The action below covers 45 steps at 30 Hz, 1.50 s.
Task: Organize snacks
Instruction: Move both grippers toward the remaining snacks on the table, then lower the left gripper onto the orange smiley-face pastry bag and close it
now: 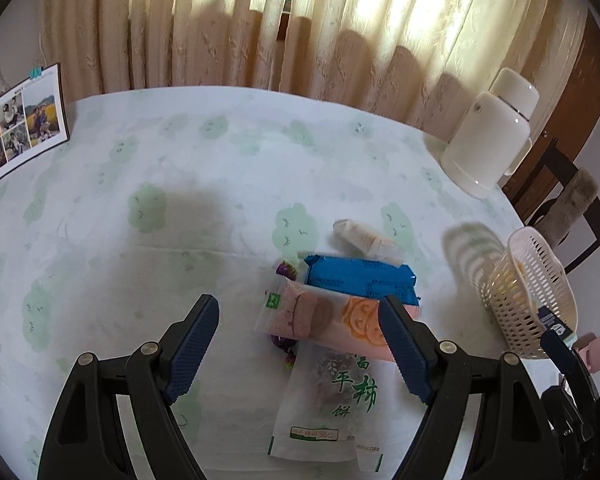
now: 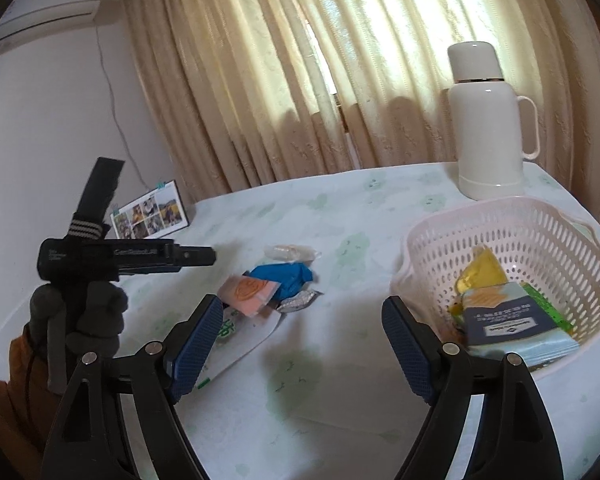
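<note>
Snack pile sits mid-worktop: a pink packet (image 1: pixel 332 320) w/ orange biscuit print lies across the top of a white pouch (image 1: pixel 332 404) w/ green lettering, a blue packet (image 1: pixel 360 280) just behind it, touching, and a small clear-wrapped cracker pack (image 1: pixel 366 236) behind that, near but sep. from the blue one. A purple wrapper (image 1: pixel 286 270) pokes out at the pink packet's left end; from the right wrist view a silver wrapper (image 2: pixel 300 300) shows beside the blue one. To the pile's right, well apart, stands the pale perforated basket (image 2: pixel 512 220), holding a yellow packet (image 2: pixel 482 270) and a light-blue packet (image 2: pixel 516 328) w/ dark label, leaning on its near wall. Left hand-held gripper (image 1: pixel 300 344) hangs over the pile's near side, jaws spread wide, nothing pinched; pink packet and white pouch lie below, betw. the fingers. Right hand-held gripper (image 2: pixel 302 346) also spread, empty, over bare cloth betw. pile and basket; its right finger is in front of the basket's near-left rim. A gloved hand (image 2: pixel 78 316) grips the left tool at the right view's left edge. Worktop (image 1: pixel 140 248) w/ green-cloud cloth has wide open room left of and behind the pile. A white thermos (image 2: pixel 488 120) stands at the far right edge, a photo calendar (image 1: pixel 20 124) at the far left edge; curtains (image 2: pixel 300 60) hang behind the far edge.
</note>
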{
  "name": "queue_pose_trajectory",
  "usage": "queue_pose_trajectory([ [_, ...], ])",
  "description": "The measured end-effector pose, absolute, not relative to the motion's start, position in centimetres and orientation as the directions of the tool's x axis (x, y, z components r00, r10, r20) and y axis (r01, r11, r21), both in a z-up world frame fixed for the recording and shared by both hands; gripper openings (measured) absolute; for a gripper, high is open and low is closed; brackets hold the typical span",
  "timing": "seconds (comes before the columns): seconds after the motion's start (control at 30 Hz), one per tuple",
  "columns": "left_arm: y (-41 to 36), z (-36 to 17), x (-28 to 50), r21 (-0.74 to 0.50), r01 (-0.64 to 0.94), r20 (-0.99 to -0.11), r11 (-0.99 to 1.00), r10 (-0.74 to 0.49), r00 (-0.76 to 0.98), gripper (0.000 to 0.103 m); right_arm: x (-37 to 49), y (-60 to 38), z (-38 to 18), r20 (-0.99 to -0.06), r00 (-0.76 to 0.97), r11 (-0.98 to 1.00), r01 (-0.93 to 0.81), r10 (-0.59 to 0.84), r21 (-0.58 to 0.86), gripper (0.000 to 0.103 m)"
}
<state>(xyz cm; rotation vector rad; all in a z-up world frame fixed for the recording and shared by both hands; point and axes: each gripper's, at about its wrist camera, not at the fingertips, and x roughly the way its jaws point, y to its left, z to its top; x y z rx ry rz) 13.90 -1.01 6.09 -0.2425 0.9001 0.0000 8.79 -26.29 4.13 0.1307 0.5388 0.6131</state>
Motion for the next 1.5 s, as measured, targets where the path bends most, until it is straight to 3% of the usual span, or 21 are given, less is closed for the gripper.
queue_pose_trajectory([
  [0.53,-4.9,3.7,17.2,-0.145,-0.074,-0.826,0.987,-0.079,0.558,0.079,8.2,-24.3,3.2,-0.501,0.672,0.825,-0.534,0.546,0.183,0.082],
  [0.77,-3.8,2.8,18.5,-0.139,-0.126,-0.841,0.982,-0.05,0.538,0.079,8.1,-23.8,2.9,-0.523,0.666,0.828,-0.538,0.533,0.159,0.082],
  [1.5,4.7,2.5,12.8,-0.121,-0.244,-0.851,0.962,0.026,0.524,0.079,8.6,-23.3,2.4,-0.545,0.665,0.836,-0.531,0.511,0.137,0.082],
])
